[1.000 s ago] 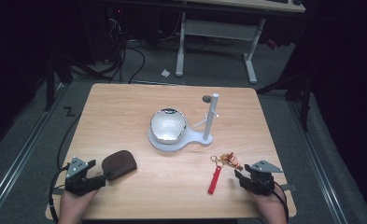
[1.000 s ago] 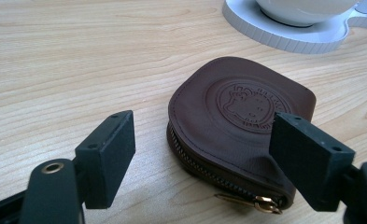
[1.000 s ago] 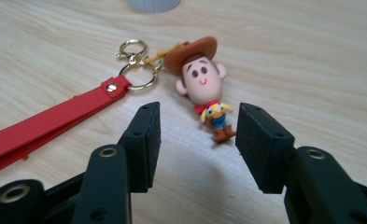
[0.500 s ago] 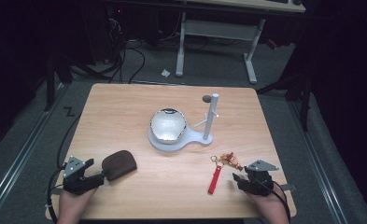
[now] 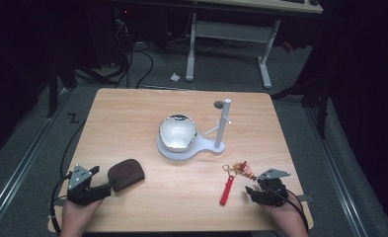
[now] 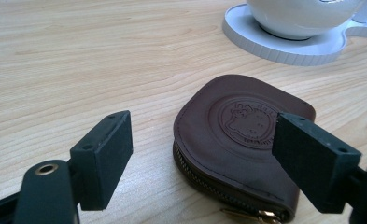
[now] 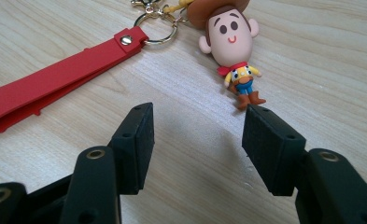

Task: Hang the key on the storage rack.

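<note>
Holding both tongs low at the near edge of the bench (image 5: 132, 103), I have each one lined up on its own target. My left tongs (image 5: 105, 188) are spread wide and grip nothing; in the left gripper view the brown zip pouch (image 6: 239, 140) lies flat just ahead, its near corner reaching between the jaws, so I judge a short push forward would bracket it. My right tongs (image 5: 250, 190) are likewise wide apart and empty, pointed at the cowboy figure keychain (image 7: 232, 44), whose boots lie just beyond the jaw tips. Its red strap (image 7: 55, 93) trails off to the side, joined by a metal ring (image 7: 160, 30), which leaves the figure as the easy part to pinch. Farther out, near the middle of the bench, a white bowl (image 5: 177, 132) sits on a white stand (image 5: 213, 146) with an upright post (image 5: 224, 121) and a side peg, probably where the keychain is meant to hang, with the bowl free for the pouch.
</note>
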`<state>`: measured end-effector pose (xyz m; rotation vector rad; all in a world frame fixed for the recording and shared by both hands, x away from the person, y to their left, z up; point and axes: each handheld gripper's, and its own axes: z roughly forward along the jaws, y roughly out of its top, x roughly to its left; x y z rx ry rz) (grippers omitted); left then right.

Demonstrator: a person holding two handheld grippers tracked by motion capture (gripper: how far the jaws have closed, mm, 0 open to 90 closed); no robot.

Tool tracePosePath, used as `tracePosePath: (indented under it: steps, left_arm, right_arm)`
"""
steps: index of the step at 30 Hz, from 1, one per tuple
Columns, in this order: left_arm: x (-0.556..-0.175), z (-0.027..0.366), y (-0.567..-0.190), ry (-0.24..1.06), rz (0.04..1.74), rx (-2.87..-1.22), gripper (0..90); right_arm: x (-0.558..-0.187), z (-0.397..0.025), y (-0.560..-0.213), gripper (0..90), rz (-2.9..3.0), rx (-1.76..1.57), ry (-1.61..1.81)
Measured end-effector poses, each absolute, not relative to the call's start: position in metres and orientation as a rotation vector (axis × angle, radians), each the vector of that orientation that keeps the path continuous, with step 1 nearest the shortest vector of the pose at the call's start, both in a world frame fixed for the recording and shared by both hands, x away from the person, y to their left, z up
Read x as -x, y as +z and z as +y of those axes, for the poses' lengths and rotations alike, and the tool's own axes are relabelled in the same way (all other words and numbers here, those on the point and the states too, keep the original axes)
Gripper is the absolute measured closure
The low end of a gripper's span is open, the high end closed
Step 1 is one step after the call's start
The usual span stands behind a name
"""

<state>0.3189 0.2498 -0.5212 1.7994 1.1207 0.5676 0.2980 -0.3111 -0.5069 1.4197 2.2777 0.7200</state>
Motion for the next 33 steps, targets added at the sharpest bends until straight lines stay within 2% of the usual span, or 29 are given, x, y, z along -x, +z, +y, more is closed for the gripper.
tracePosePath:
  steps: [14, 17, 33]
  left_arm:
    - [-0.319, 0.246, -0.521, 0.519, 1.09, -1.803, 21.0]
    - [-0.32, 0.247, -0.52, 0.509, 1.08, -1.805, 21.0]
    - [-0.321, 0.247, -0.522, 0.498, 1.079, -1.804, 21.0]
  right_arm:
    - [-0.301, -0.301, -0.494, 46.7, 2.357, -1.419, 0.638]
    - [-0.301, -0.295, -0.489, 52.2, 2.395, -1.378, 0.615]
    - [-0.322, -0.292, -0.477, 48.5, 2.448, -1.39, 0.506]
